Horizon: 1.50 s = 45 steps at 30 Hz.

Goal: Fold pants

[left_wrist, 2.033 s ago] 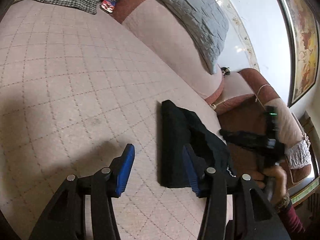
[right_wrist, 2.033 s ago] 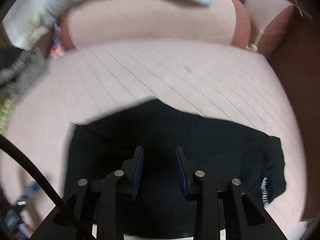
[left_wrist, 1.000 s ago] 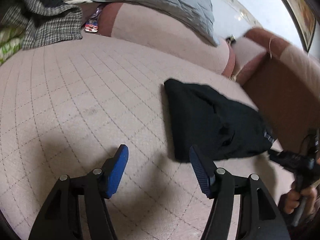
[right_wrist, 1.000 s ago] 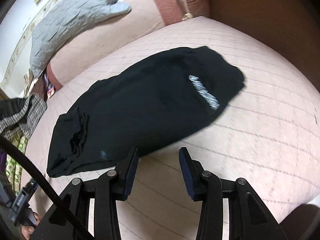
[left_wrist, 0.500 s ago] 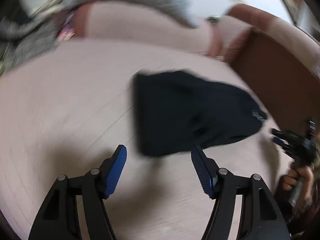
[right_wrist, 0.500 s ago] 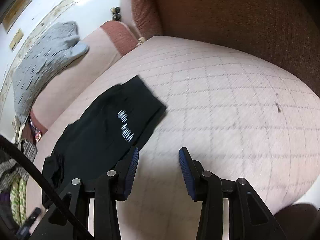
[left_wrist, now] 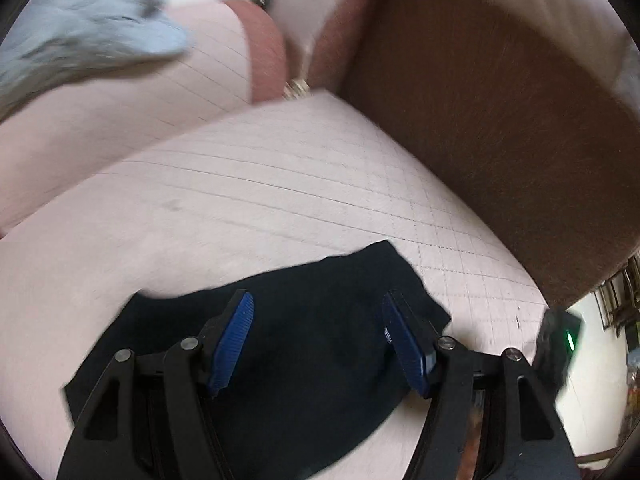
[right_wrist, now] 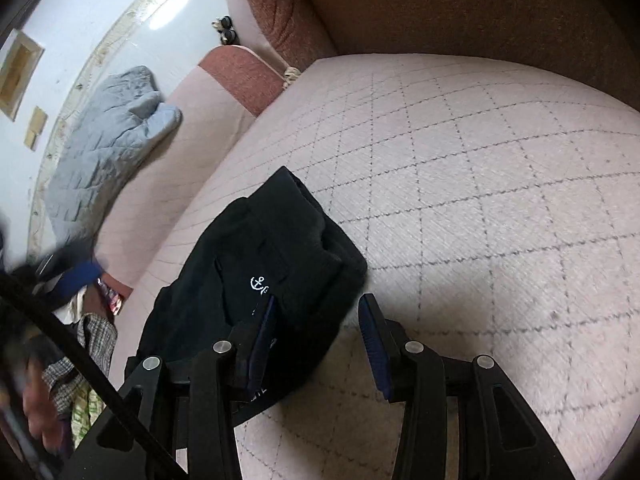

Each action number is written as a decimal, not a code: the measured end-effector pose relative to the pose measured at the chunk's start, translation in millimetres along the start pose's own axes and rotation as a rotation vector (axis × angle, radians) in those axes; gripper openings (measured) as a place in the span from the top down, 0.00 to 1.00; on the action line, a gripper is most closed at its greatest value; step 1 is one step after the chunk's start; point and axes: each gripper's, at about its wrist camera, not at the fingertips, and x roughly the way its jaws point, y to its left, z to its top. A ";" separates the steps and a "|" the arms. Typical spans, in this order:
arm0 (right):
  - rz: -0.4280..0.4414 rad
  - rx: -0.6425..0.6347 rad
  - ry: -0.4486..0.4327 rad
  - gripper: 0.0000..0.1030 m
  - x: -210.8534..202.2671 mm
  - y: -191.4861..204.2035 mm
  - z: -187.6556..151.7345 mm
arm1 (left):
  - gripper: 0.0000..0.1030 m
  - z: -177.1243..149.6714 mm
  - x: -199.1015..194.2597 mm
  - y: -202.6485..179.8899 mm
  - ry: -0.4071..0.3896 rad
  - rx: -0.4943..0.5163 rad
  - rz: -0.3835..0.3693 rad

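The black pants (left_wrist: 312, 344) lie folded into a compact bundle on the pink quilted sofa seat (left_wrist: 280, 200). In the right wrist view the pants (right_wrist: 272, 256) show a small white anchor logo. My left gripper (left_wrist: 318, 340) is open, just above the bundle, with nothing between its blue pads. My right gripper (right_wrist: 320, 340) is open over the bundle's near right edge, its left pad over the cloth and its right pad over bare seat.
A brown sofa arm (left_wrist: 500, 128) rises to the right. The pink backrest (right_wrist: 172, 160) carries a grey quilted blanket (right_wrist: 104, 136). A checked cloth pile (right_wrist: 92, 344) lies at the far left of the seat.
Both grippers have swung back toward the folded pants and now hover over them. The bundle itself lies in the same place and keeps its folded form.
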 end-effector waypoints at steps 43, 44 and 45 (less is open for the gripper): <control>0.249 -0.556 0.153 0.83 -2.2 229.2 -90.8 | 0.95 -76.2 -105.4 137.8 -0.140 -0.183 -0.122; 0.255 -0.578 0.169 0.83 2.2 240.0 -98.7 | 0.98 -82.2 -109.0 147.0 -0.149 -0.203 -0.122; 0.257 -0.606 0.188 0.83 9.2 254.0 -109.0 | 0.98 -91.9 -114.1 160.3 -0.160 -0.240 -0.125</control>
